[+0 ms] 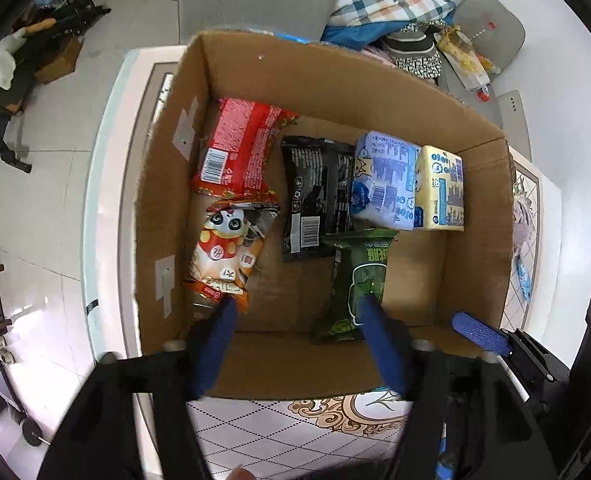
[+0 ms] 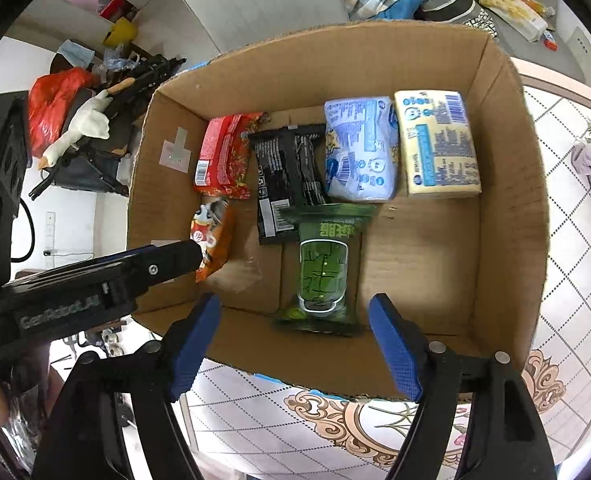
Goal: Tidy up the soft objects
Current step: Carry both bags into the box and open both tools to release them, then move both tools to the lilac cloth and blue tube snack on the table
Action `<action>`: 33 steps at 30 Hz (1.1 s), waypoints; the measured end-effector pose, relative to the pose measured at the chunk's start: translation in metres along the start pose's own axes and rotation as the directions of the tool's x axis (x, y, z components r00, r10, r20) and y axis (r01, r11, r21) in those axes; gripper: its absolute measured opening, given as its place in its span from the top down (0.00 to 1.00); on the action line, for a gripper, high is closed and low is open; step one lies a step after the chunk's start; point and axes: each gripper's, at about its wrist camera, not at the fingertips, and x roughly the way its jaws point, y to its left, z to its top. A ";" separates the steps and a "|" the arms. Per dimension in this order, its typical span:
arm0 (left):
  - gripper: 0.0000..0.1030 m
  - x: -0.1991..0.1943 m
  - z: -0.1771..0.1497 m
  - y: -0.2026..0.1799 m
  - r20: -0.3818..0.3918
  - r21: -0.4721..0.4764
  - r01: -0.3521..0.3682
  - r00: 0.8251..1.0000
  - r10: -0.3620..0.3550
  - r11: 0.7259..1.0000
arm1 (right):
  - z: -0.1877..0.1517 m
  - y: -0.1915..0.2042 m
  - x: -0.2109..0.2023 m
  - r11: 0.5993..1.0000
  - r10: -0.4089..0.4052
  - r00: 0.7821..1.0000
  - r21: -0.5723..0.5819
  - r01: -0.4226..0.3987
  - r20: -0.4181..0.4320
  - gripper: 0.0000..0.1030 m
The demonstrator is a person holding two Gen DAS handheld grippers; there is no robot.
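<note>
Green packet (image 2: 324,264) lies flat in cardboard box (image 2: 507,216), 12 o'clock of my right gripper (image 2: 295,340), spread wide, empty | my left gripper (image 1: 295,308) also gaping, tips over orange panda packet (image 1: 223,256) and green packet | black packet (image 2: 285,178), tissue packs at 1 o'clock.

- The cardboard box (image 2: 507,216) stands open at the top, its four walls fencing the floor on every side.
- Bare box floor lies along the near right – between the green packet (image 2: 323,268) and the box's right wall.
- The box's far row is crowded: red packet (image 2: 223,156), black packet (image 2: 287,176), blue tissue pack (image 2: 361,148), yellow tissue pack (image 2: 439,140).
- The orange packet (image 1: 223,256) leans against the box's left wall.
- A narrow bare strip runs between the orange and green packets.
</note>
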 end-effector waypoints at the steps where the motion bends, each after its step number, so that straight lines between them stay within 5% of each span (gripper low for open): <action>1: 0.16 -0.004 -0.002 -0.001 0.013 0.005 -0.003 1.000 0.003 1.000 | -0.001 -0.002 -0.001 1.000 -0.006 1.000 0.001 0.006 -0.001 0.20; 4: 0.04 -0.016 -0.008 -0.002 0.059 0.017 -0.050 0.997 0.049 0.999 | -0.007 -0.007 -0.009 0.999 -0.038 0.999 -0.007 0.038 0.012 0.05; 8: 0.01 -0.028 -0.020 -0.003 0.101 0.016 -0.081 0.992 0.079 0.997 | -0.013 -0.012 -0.018 0.997 -0.074 0.997 -0.009 0.074 0.026 0.00; 19: 0.01 -0.052 -0.066 -0.018 0.219 0.006 -0.188 0.959 0.183 0.982 | -0.036 -0.021 -0.061 0.973 -0.221 0.966 -0.031 0.227 0.135 0.00; 33: 0.01 -0.095 -0.107 -0.041 0.315 -0.018 -0.200 0.929 0.195 0.980 | -0.082 -0.014 -0.118 0.972 -0.189 0.957 -0.099 0.215 0.218 0.00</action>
